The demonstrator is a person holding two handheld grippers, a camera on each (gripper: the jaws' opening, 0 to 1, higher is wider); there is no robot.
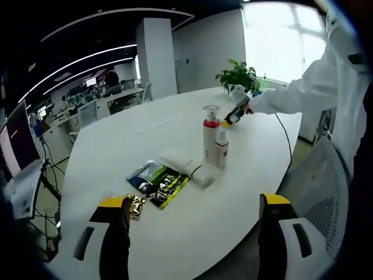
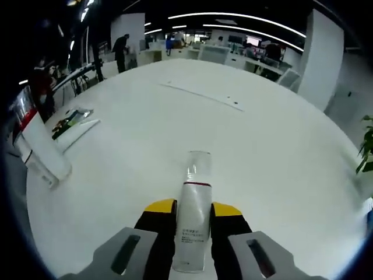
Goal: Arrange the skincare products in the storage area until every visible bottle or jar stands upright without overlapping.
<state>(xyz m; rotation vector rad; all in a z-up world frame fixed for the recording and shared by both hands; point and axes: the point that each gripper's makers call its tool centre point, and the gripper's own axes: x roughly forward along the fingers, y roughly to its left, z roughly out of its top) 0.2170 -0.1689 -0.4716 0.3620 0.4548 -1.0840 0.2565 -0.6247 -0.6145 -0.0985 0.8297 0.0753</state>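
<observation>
1. The left gripper (image 1: 195,213) hangs over the near edge of the white oval table (image 1: 116,151), its yellow-tipped jaws wide apart with nothing between them.
2. In the left gripper view, just past the left jaw, a small gold foil sachet (image 1: 137,205) lies flat, and beside it flat green-and-blue sachets (image 1: 157,182).
3. Right of these lies a white tube (image 1: 189,166) on its side, touching the sachets' edge.
4. Behind it, near the table's middle, stand a tall white bottle with a red collar and clear cap (image 1: 210,140) and a shorter white bottle (image 1: 221,150), both upright and touching.
5. Towards the far right edge, a potted green plant (image 1: 238,76).
6. The right gripper (image 2: 192,217) is clamped on a white bottle with a clear cap (image 2: 194,216), cap pointing away, above the table's right part.
</observation>
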